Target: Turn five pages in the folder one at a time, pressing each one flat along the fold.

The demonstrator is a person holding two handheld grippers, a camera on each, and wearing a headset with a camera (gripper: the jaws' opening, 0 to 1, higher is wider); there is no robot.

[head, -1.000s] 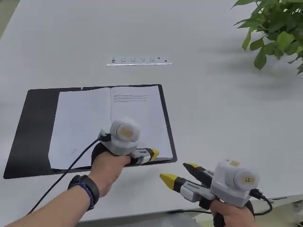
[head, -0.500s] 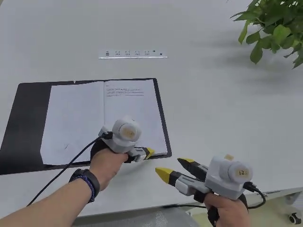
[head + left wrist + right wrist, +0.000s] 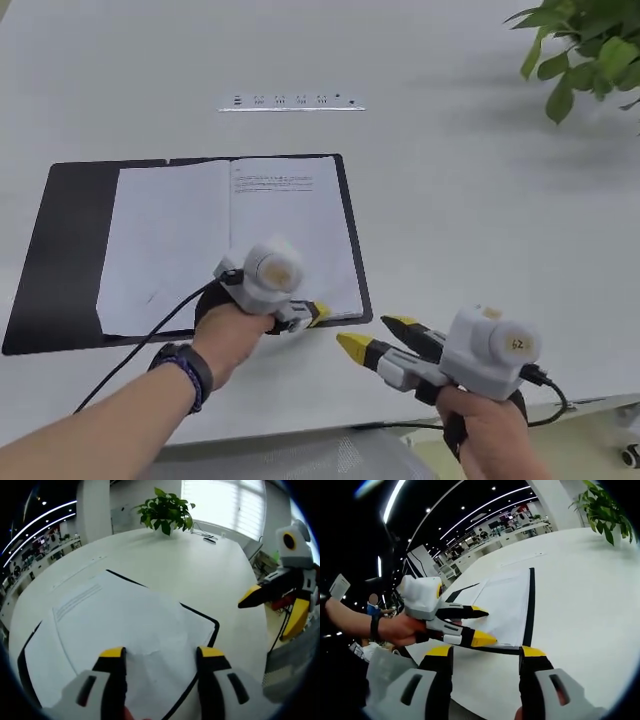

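— While the folder lies open on the table, why's the left gripper at its near right corner?
— Jaws apart over the page, ready to pinch, I'd guess. Right gripper waits beside, unclenched too.

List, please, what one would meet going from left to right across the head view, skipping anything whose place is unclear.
Folder → right gripper → plant.

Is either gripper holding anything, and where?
Nothing is gripped. The left hand-held gripper is open over the right page; the right hand-held gripper is open over the table.
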